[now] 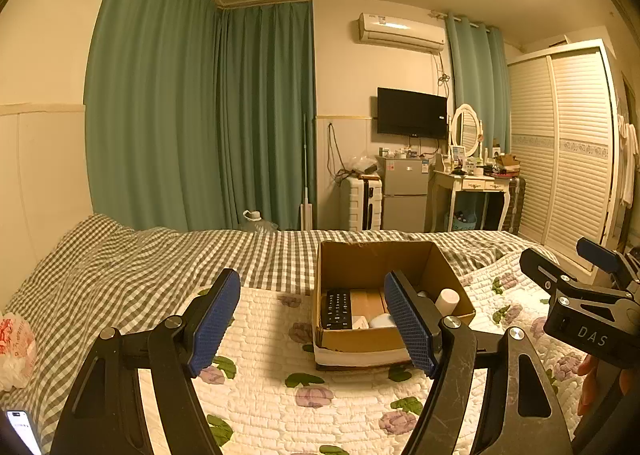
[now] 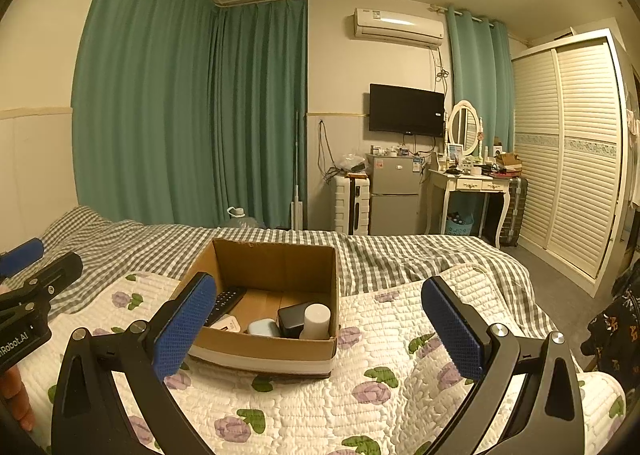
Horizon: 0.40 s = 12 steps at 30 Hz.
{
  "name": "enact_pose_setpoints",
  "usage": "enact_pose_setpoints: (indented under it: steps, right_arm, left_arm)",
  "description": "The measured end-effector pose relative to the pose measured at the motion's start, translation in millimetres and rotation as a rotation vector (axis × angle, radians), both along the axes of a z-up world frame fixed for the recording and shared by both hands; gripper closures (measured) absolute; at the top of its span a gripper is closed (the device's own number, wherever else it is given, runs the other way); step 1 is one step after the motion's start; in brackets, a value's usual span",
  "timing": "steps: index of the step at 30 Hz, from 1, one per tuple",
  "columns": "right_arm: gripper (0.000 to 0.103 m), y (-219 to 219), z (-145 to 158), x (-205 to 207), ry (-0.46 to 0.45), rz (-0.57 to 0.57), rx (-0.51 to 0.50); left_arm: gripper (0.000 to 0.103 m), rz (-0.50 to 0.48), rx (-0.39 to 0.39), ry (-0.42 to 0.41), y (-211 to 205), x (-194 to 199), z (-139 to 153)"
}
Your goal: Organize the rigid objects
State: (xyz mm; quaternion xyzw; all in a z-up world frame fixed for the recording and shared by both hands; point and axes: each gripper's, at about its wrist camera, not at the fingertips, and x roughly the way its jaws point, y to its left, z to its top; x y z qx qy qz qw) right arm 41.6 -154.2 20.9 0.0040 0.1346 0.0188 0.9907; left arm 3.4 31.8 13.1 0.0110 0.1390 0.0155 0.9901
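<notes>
Cardboard box [image 2: 276, 267], open-topped, holds a black remote [image 2: 226, 301] and white cylinder [image 2: 316, 321]; beside it, left gripper [image 1: 316, 321] and right gripper [image 2: 320, 331] gape empty.

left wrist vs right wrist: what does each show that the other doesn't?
Left wrist only: a phone and a red-and-white plastic bag at the bed's left edge, plus the right gripper's body seen from the side.
Right wrist only: a black case inside the cardboard box, and dark floral fabric at right.
Both: the box with the remote and white cylinder, on the floral quilt; both jaws open, empty.
</notes>
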Motion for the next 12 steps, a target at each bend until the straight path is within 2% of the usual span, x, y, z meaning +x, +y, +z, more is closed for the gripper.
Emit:
enact_pose_setpoints:
  steps: [12]
  right_arm:
    - [0.0, 0.5, -1.2, 2.7, 0.014, -0.005, 0.007]
  left_arm:
    - [0.026, 0.017, -0.022, 0.008, 4.0, 2.0, -1.9]
